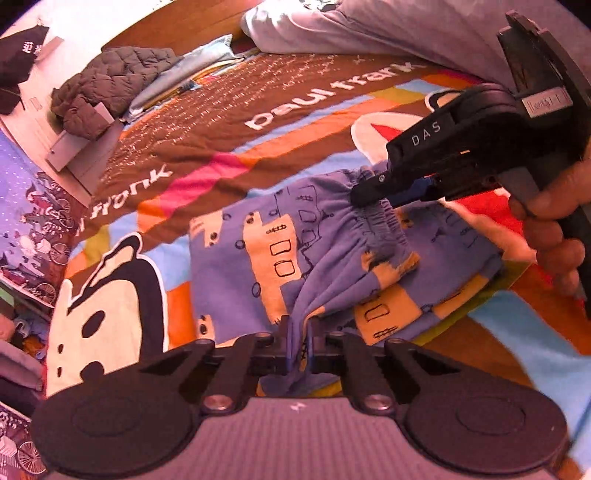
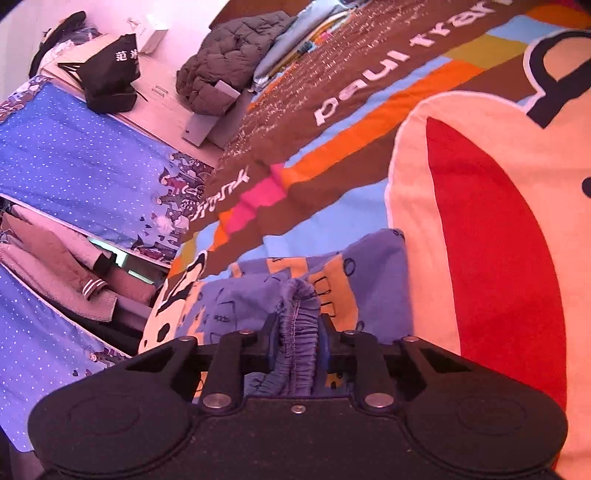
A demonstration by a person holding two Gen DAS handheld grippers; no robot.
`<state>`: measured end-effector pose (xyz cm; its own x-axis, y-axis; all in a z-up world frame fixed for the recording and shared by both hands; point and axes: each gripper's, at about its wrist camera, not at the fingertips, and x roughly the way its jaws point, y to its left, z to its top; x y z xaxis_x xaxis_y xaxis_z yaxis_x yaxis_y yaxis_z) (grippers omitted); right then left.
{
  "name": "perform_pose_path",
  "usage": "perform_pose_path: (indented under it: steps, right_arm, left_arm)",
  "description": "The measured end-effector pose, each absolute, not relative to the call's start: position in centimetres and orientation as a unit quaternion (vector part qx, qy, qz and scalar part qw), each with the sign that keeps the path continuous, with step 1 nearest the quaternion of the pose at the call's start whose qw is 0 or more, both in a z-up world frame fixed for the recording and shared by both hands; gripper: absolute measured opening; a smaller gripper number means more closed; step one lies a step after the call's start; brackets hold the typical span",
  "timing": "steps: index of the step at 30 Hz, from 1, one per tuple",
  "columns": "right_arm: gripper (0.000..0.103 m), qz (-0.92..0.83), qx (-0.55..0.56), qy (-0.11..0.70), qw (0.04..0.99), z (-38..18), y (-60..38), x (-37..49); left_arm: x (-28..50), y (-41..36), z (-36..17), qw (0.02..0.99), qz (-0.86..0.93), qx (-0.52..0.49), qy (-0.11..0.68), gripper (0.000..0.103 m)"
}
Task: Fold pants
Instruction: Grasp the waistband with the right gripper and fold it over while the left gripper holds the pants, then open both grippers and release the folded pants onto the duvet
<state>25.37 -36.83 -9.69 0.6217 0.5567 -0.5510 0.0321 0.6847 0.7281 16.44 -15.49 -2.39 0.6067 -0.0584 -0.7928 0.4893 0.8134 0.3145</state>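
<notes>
Small blue pants with orange patches and black drawings lie on a colourful bedspread. My left gripper is shut on a bunched edge of the pants near the camera. My right gripper shows in the left wrist view, shut on the gathered elastic waistband. In the right wrist view my right gripper pinches that waistband, with the rest of the pants spread beyond it. The cloth is stretched between the two grippers.
A grey quilted jacket lies at the far edge of the bed. A pale pillow or duvet sits at the top. Blue dotted curtains and shelves of clothes stand beside the bed.
</notes>
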Motion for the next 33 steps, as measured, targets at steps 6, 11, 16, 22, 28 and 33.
perform_pose_path:
  steps: [6,11,16,22,28,33]
  right_arm:
    - [0.022,0.163,0.388,0.367,0.829,-7.0,-39.3,23.3]
    - [0.022,0.145,0.370,0.357,0.845,-4.9,-41.9,21.6]
    - [0.024,0.095,0.319,0.408,0.850,-7.3,-41.9,21.5]
    - [0.058,0.069,0.263,0.384,0.883,-5.0,-40.3,20.2]
    - [0.084,0.062,0.128,0.335,0.931,-2.5,-35.7,18.6]
    - [0.085,0.052,-0.010,0.400,0.915,-5.3,-31.8,17.2]
  left_arm:
    - [14.9,-16.6,0.9,0.865,-0.186,0.229,0.406,0.007]
    - [14.2,-19.0,-0.4,0.863,-0.196,0.231,0.405,0.016]
    - [13.3,-20.4,-4.8,0.854,-0.165,0.252,0.424,0.038]
    - [10.6,-14.5,-0.5,0.899,-0.164,0.168,0.370,0.082]
    - [14.2,-10.7,-0.9,0.910,0.057,0.123,0.391,0.084]
    - [15.7,-7.6,-5.5,0.865,0.129,0.078,0.479,0.085]
